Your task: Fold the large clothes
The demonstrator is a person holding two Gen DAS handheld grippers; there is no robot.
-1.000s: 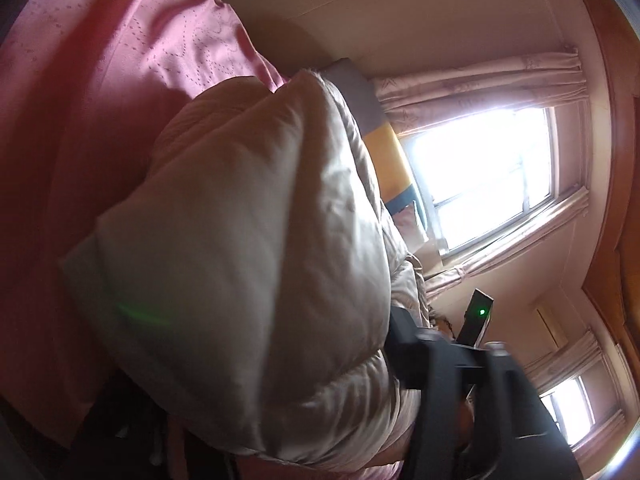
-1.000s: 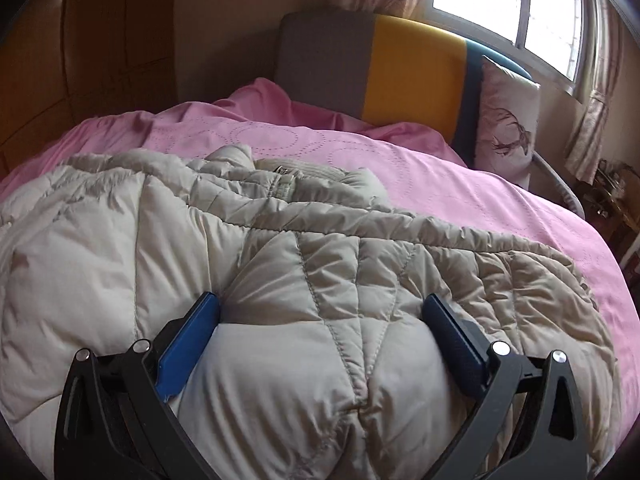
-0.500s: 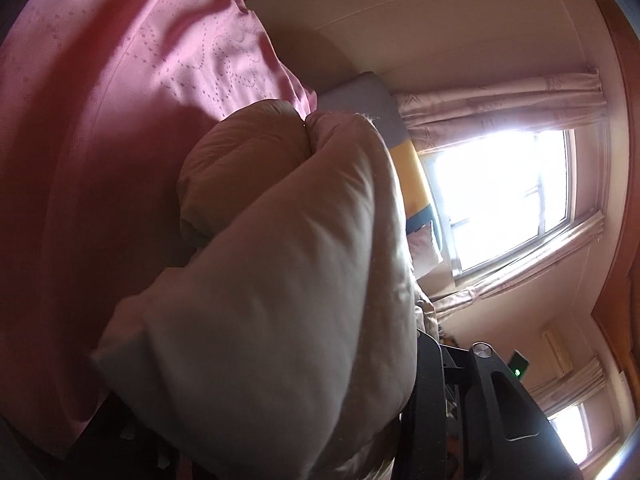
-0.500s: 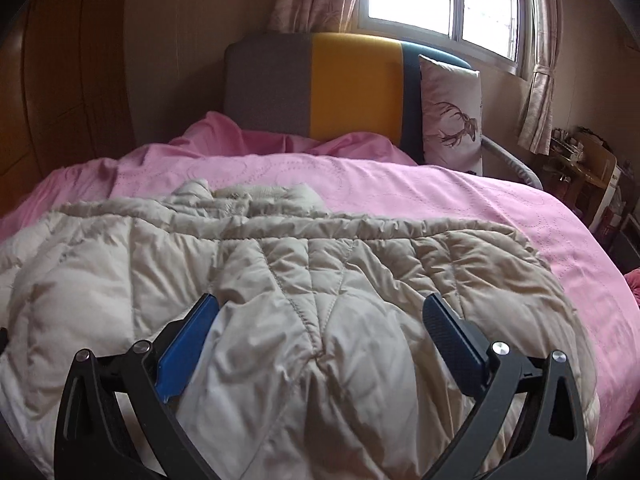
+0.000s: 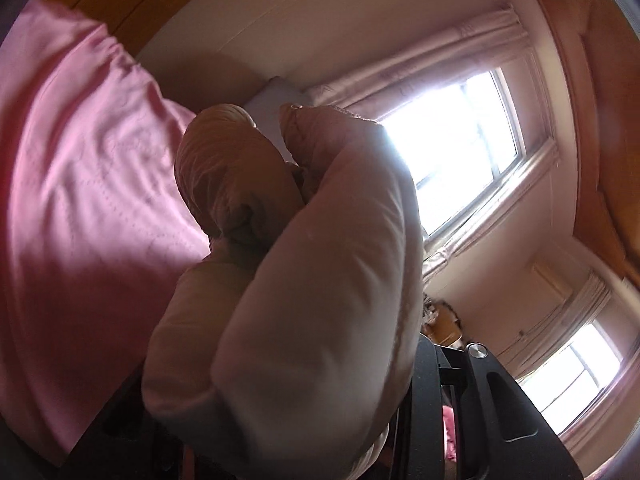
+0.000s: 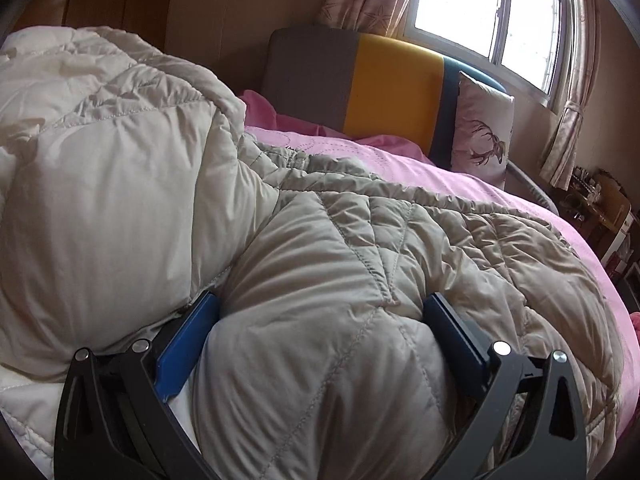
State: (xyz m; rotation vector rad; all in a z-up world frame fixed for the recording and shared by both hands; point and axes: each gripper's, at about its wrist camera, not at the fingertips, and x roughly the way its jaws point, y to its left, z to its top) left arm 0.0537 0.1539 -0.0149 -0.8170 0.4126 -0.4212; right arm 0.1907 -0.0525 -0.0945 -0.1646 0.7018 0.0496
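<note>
1. The right hand-held gripper (image 6: 320, 344) is seen at the bottom of the right wrist view, pointed forward and slightly down over the bed (image 6: 440, 176).
2. Its two blue-padded fingers (image 6: 186, 350) are spread wide, and a puffy bulge of the beige quilted jacket (image 6: 360, 280) is pressed between them; both pads are touched by the fabric, so the bulge is straddled rather than pinched flat.
3. The jacket is spread across the pink bed cover in the centre and right of that view, while a thick fold of it is raised at the upper left of the frame.
4. Behind the bed, a grey, yellow and blue headboard (image 6: 380, 88) and a deer-print cushion (image 6: 480, 132) are seen in the upper middle, below a window (image 6: 492, 12).
5. The left wrist view is steeply rolled, so the pink bed cover (image 5: 80, 200) is placed at the left of the frame and the window (image 5: 452, 152) at the right.
6. A thick bundle of the jacket (image 5: 320, 280) is held up close in front of this camera, filling the centre of the frame.
7. Only part of the black frame of the left hand-held gripper (image 5: 476, 412) is shown at the lower right; its fingertips are hidden by the fabric, so it cannot be told how far it is closed.
</note>
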